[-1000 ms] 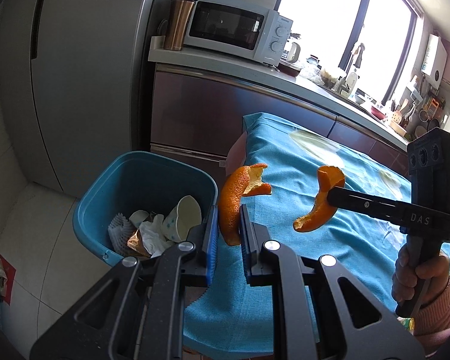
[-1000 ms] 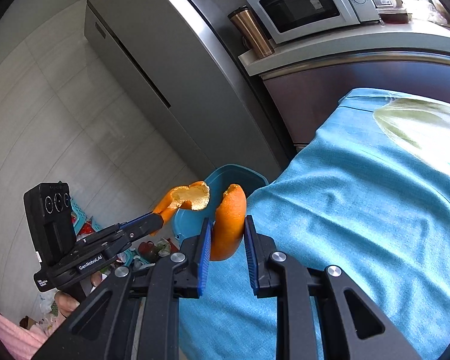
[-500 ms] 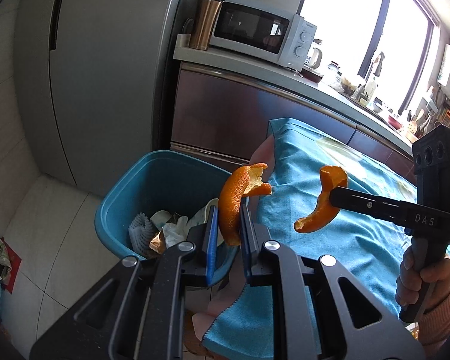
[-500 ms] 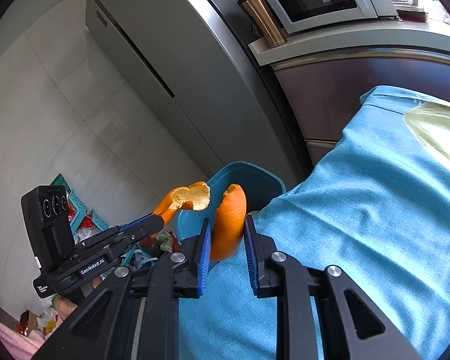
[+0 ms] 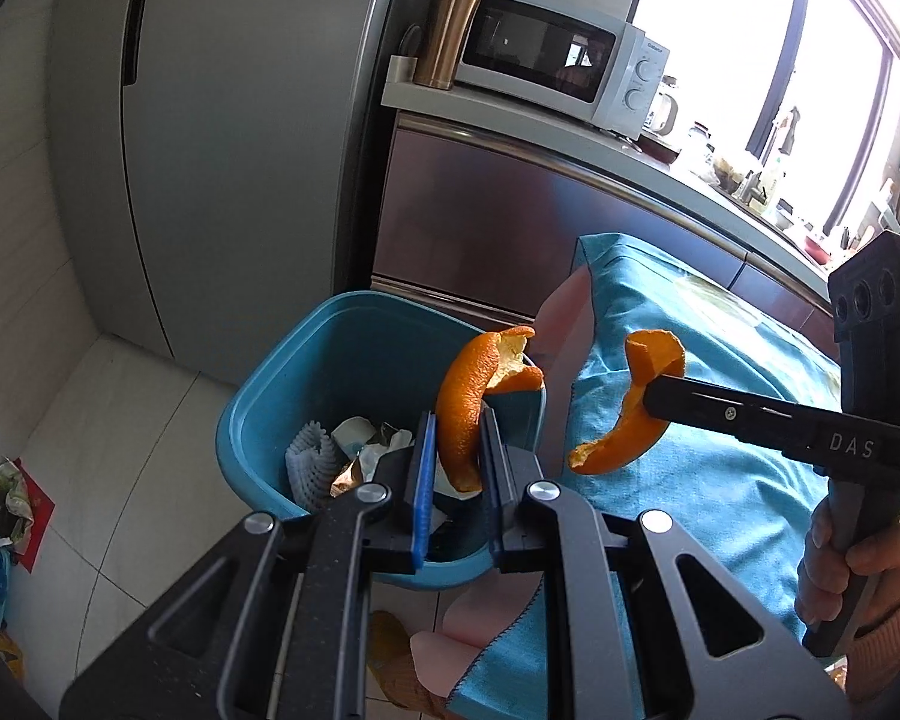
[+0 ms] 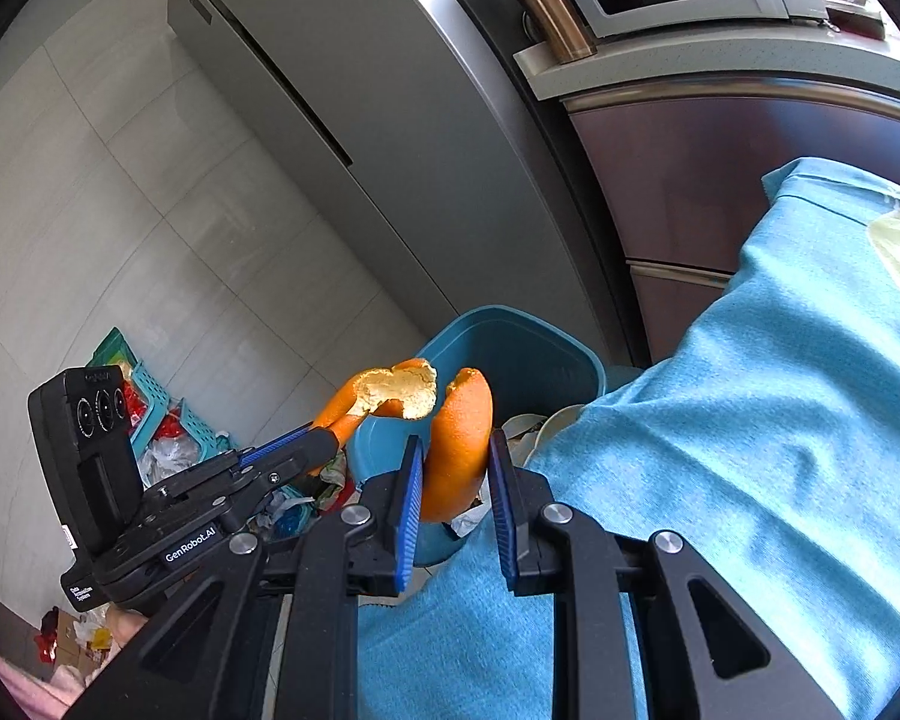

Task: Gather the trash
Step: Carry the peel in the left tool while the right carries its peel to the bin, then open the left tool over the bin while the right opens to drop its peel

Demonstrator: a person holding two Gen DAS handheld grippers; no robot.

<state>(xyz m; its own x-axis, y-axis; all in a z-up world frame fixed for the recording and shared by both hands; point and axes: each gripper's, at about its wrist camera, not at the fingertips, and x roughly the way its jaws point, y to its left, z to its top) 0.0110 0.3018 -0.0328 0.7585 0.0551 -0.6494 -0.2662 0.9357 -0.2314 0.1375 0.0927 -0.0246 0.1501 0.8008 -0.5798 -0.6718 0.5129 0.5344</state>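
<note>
Blue trash bin (image 5: pixel 282 402) on floor beside blue-clothed surface (image 5: pixel 720 480), half full. Risk: right peel (image 5: pixel 630 420) hangs over cloth, not bin; early release drops it on surface. Left tongs (image 5: pixel 455 468) pinch orange peel (image 5: pixel 465 408) over bin rim. Right tongs (image 6: pixel 450 498) pinch theirs, narrow gap.

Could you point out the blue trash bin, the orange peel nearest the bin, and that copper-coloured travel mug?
blue trash bin (image 5: pixel 306 360), left wrist view, on its inner back wall.
orange peel (image 5: pixel 459 414), left wrist view, on its orange outer skin.
copper travel mug (image 5: pixel 450 36), left wrist view, on the middle of its body.
</note>
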